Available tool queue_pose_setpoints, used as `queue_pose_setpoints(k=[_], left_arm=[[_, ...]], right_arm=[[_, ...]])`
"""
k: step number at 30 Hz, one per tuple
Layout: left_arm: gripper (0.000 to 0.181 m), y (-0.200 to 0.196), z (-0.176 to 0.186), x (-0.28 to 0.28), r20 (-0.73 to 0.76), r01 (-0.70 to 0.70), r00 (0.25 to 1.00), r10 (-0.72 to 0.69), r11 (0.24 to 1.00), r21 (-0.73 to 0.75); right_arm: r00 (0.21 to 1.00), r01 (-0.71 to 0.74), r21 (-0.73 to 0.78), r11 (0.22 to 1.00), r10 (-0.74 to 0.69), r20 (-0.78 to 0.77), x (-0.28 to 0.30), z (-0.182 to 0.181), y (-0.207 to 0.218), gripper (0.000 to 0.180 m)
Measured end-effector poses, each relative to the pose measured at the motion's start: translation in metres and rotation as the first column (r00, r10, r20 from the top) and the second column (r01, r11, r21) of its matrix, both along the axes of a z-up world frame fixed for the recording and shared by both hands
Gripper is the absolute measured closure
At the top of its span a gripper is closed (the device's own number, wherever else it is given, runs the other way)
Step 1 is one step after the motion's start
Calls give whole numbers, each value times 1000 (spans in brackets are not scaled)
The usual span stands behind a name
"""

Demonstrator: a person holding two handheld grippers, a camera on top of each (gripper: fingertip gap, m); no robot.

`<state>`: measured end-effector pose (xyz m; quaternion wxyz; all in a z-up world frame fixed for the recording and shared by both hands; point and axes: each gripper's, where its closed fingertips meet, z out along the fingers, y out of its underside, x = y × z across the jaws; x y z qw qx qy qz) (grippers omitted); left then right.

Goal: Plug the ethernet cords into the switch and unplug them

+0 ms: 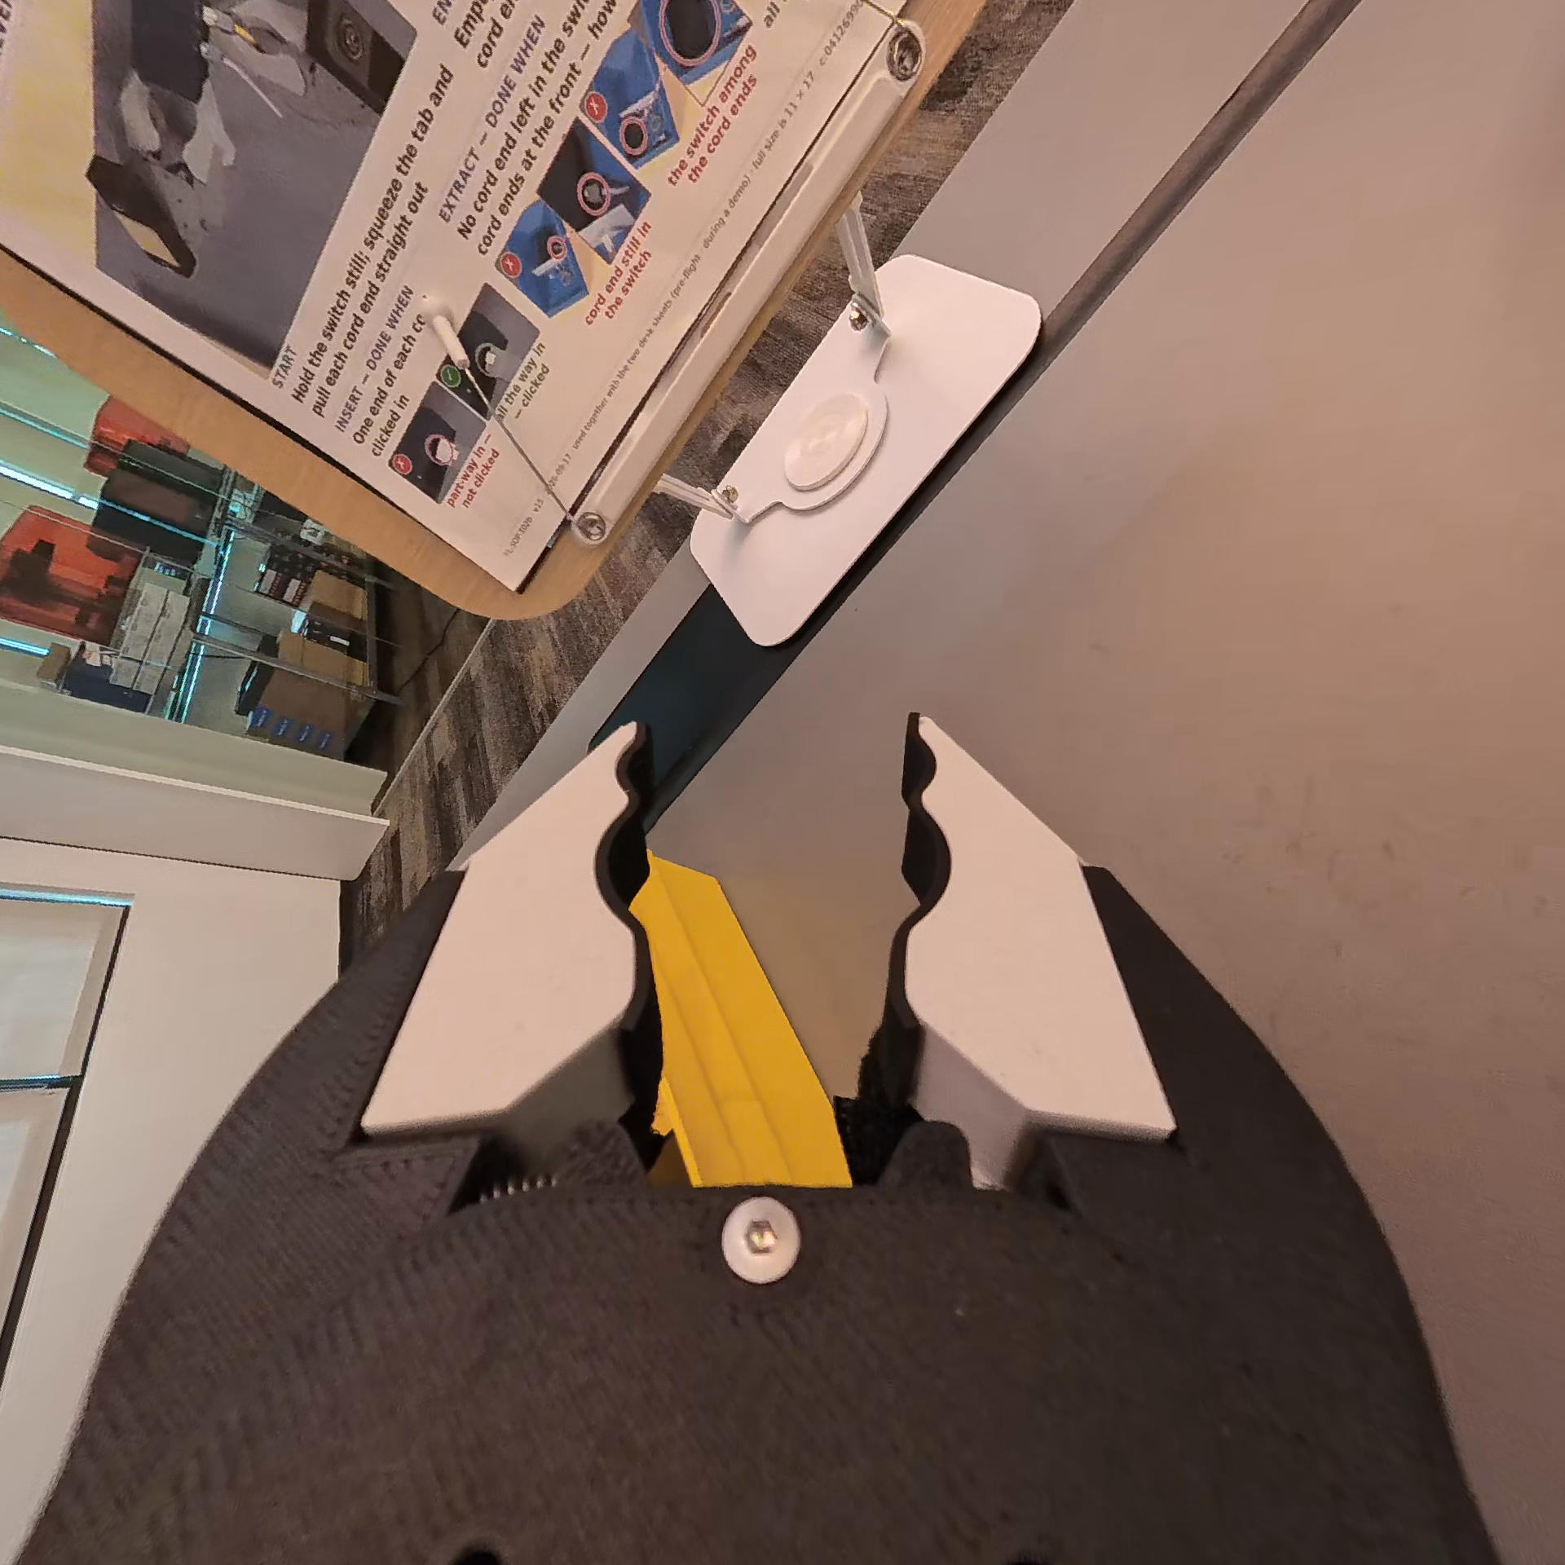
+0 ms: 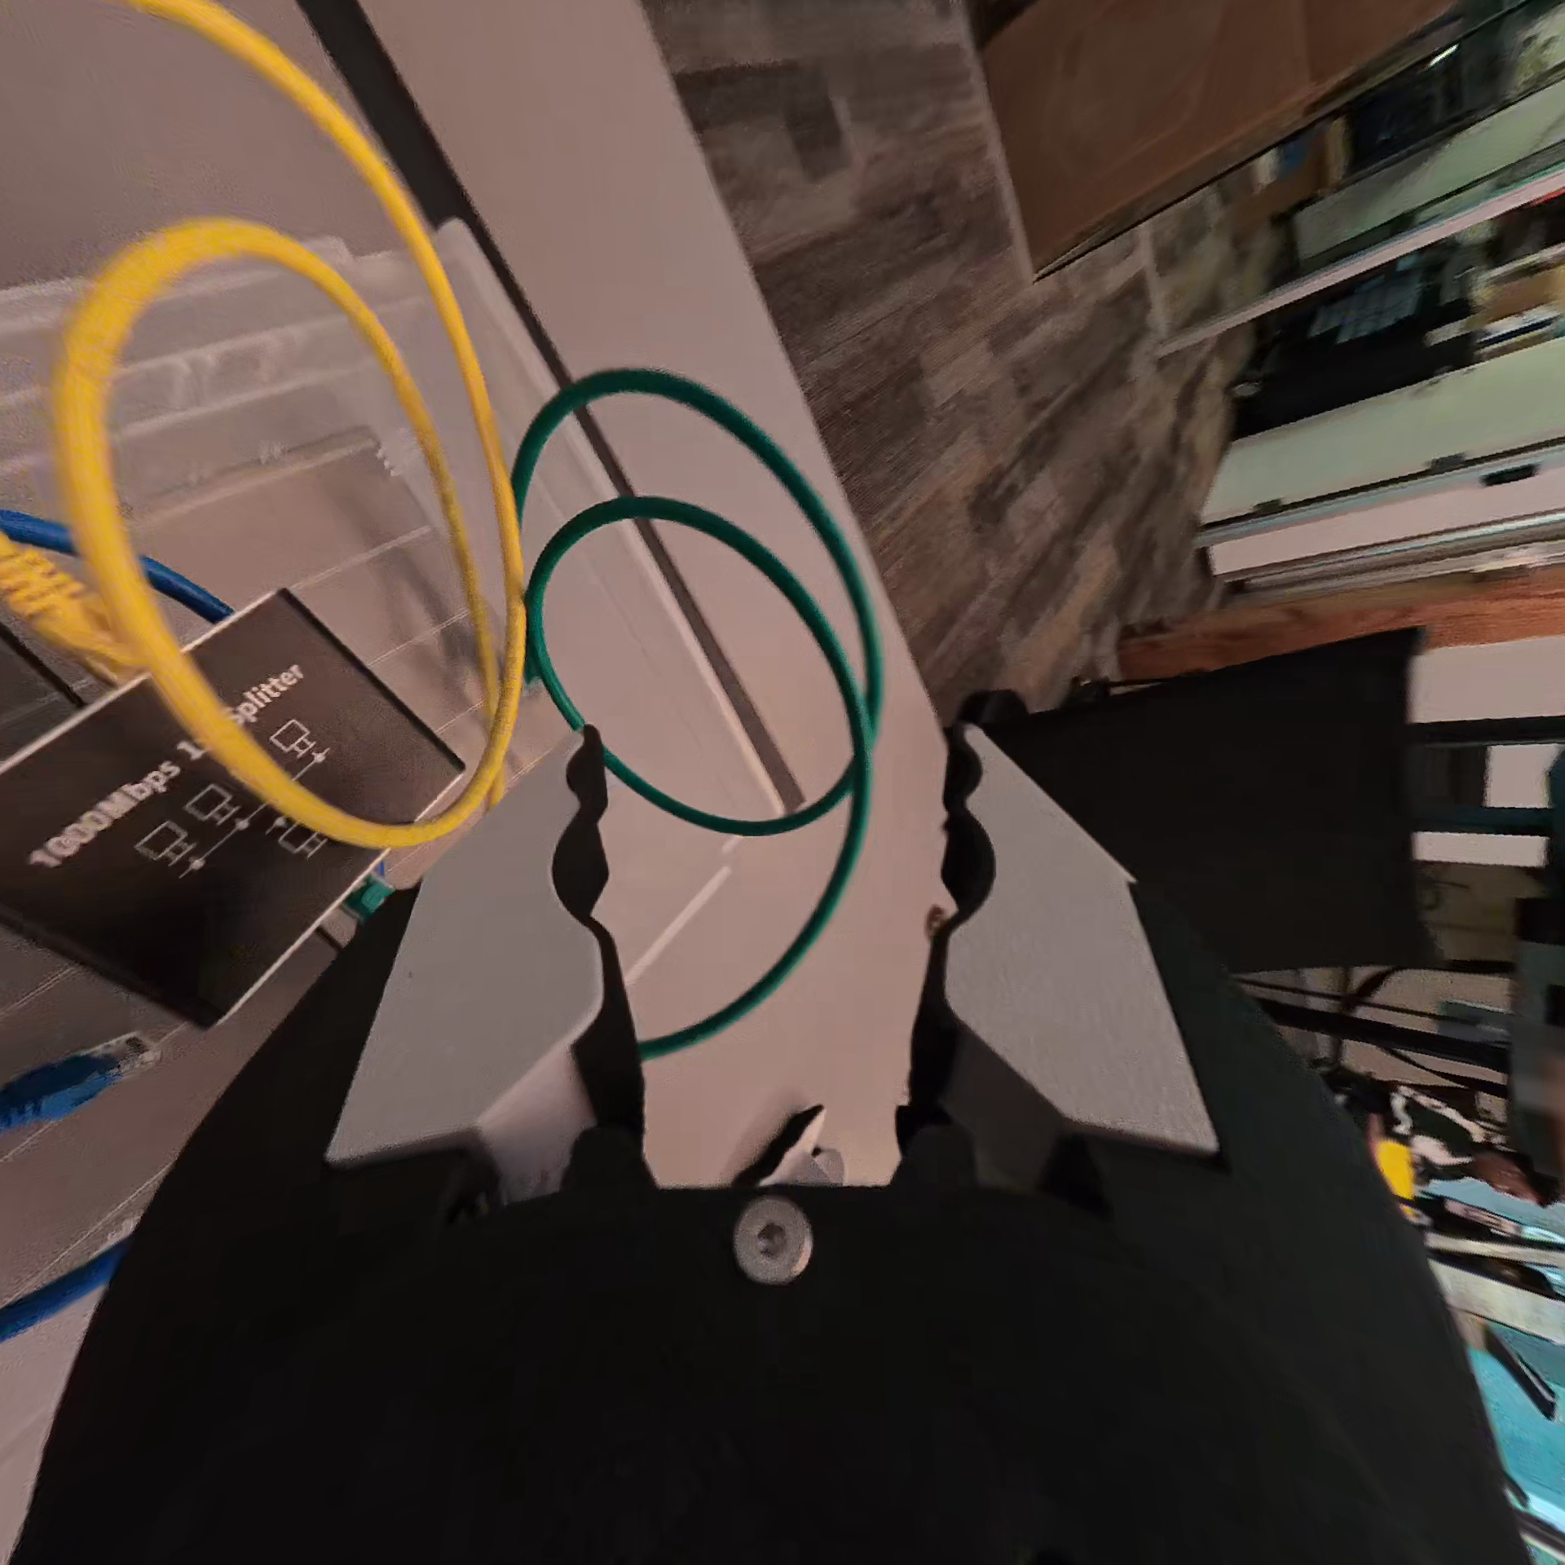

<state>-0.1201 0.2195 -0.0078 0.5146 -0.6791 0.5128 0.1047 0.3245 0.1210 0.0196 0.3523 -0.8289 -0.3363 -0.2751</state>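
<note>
**Claws open beside the switch, cords half in**

Cords and switch show only in the right wrist view; the left one looks elsewhere. The left claw [image 1: 775, 762] stands open and holds nothing, tilted over the pale tabletop [image 1: 1270, 677], with a yellow plastic piece [image 1: 737, 1016] lying beneath the gap between its fingers. Ahead of it stands a white stand [image 1: 864, 449] carrying an instruction sheet [image 1: 423, 254].

At the far left of the right wrist view, a blue cord [image 2: 76, 1084] lies loose, its clear plug apart from the black switch [image 2: 212, 804]. A yellow cord [image 2: 279, 508] loops over the switch, and its plug sits at the switch's far end, seemingly seated, though blur makes that unsure. A green cord [image 2: 762, 677] coils to the right of the switch, with a green plug at the near face of the switch, apparently in a port. The right claw [image 2: 775, 737] is open and empty, with the green coil showing between its fingers; whether it touches the cord I cannot tell.

Judging by this, the plugging stage is under way, or unplugging is part done. The next move likely calls for the left claw to steady the switch while the right closes on a plug, not the cord.
</note>
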Motion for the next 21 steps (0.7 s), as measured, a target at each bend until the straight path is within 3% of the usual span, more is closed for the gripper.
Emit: queue_pose_setpoints(k=[4,5,6,8,11,14,16,17,19,21], left_arm=[[123,0,5,0,21,0,1000,0,1000,4],[123,-1,6,0,24,1,1000,-1,1000,6],[123,-2,7,0,25,3,1000,-3,1000,8],[123,-3,9,1,30,8,1000,-9,1000,13],[123,-5,8,4,29,13,999,-14,1000,13],[122,-8,6,5,19,15,1000,-15,1000,13],[122,-10,6,5,17,16,1000,-17,1000,14],[122,-11,7,5,18,17,1000,-17,1000,17],[122,-12,11,4,26,18,999,-18,1000,24],[123,-12,15,3,40,20,999,-21,999,26]], right_arm=[[996,-70,113,991,76,-44,-31,34,-42,103],[970,-200,65,978,207,-126,-64,21,-61,102],[934,-313,51,949,317,-163,-91,6,-79,113],[920,-387,-3,922,385,-75,-108,-29,-101,126],[945,-325,-81,942,327,16,-99,-74,-101,124],[951,-242,-128,962,261,163,-80,-95,-83,116],[933,-161,-195,968,213,288,-61,-106,-73,122],[919,-156,-188,970,213,333,-59,-103,-67,134],[931,-141,-288,947,226,288,-62,-102,-70,135],[960,-166,-382,909,237,148,-70,-98,-74,136]])
